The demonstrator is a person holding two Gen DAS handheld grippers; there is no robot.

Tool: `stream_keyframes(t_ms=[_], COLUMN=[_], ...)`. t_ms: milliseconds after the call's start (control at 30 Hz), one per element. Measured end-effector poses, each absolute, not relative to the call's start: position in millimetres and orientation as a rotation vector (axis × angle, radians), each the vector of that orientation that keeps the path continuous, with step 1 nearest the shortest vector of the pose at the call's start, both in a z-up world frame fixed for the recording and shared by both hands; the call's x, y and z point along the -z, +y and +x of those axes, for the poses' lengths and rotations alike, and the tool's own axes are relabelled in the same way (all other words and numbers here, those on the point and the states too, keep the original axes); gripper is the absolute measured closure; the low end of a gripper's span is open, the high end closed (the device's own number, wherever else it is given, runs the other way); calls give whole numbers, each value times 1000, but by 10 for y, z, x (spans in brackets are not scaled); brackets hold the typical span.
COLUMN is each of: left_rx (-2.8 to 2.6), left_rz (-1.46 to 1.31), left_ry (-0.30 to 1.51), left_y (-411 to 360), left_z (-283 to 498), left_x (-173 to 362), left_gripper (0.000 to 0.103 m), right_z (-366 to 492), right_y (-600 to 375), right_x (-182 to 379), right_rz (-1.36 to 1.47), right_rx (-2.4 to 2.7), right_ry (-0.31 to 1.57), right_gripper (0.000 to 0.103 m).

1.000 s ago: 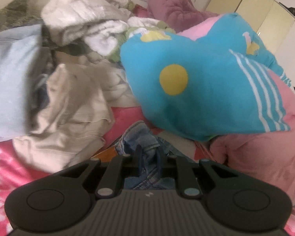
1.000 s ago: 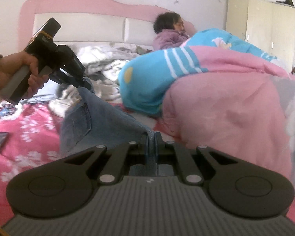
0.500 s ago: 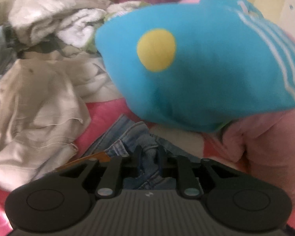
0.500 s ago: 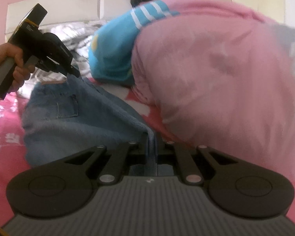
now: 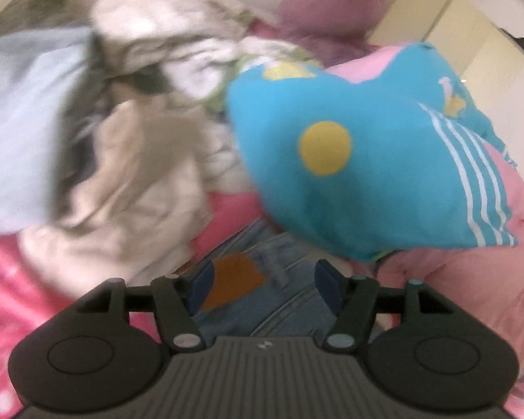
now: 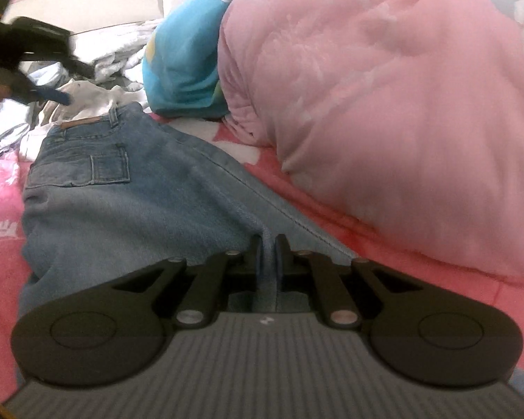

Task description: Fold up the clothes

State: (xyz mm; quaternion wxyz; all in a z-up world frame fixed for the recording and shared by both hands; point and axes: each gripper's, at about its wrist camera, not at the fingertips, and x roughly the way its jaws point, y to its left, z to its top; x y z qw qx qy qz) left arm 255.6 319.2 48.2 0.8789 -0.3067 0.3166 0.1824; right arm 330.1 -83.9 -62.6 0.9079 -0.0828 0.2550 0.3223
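We have the jeans [image 6: 129, 209] laid out lengthwise on the pink bed [image 6: 0, 258], waistband at the far end beside a heap of pale clothes [image 6: 87, 101], legs running back toward us. Our right claw [image 6: 267, 244] is clenched on a ridge of denim at the near end, the fabric pinched between its jaws. Our left claw [image 5: 262, 282] is opening over the waistband, where the brown patch [image 5: 232, 279] shows between its jaws; the pads stand clear of the cloth, so that end is released. The main risk, as we judge it, is uneven tension: with only one end held, any pull from the right claw would drag the whole garment along the bed and wrinkle it instead of starting a clean fold. The big pink quilt [image 6: 384, 104] and the blue blanket [image 5: 349, 160] bulge close along one side of the jeans, so a fold carried across could catch on them or land crooked. The waistband also lies against the loose pile, and regrasping there could pick up a stray garment with the denim. The left view is blurred, so we cannot tell how flat the waistband lies.
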Motion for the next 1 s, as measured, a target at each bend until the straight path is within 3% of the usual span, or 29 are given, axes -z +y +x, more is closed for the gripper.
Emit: stream_keyframes(t_ms=[267,467,500,567,633,733,900,1000], left_rx=[-363,-349,-349,-348,-341,-324,-307,-290], left_rz=[-887,-962,-970,-988,-1015,-1031,-1039,-1062], left_ry=[752,770,767,762,754,746,737,739], left_y=[3332,3356,3369,3395,3409,3395,3379,3401], left_z=[2053,2034,2051,2086,2127,2187,2222,2197], left_x=[-150,148,179,239,287,330,379,409], left_gripper=[38,39,39,40,40,41,45,52], right_z=[3380,3200,3117,2939,2752,2470,1899,1615], right_y=[-855,-956,-997,-1090,-1175,-1260,-1294,-1314], right_x=[659,295,160,-96,-250,-287,294,643], right_rz=[-151,-87,-38,96,280,568,955,1114], right_rx=[-645,-660,-693,-769,-850,-921,-727,-455], right_ry=[560,555,557,571,628,752,952,963], right_gripper=[76,71,68,52,46,42,39,39])
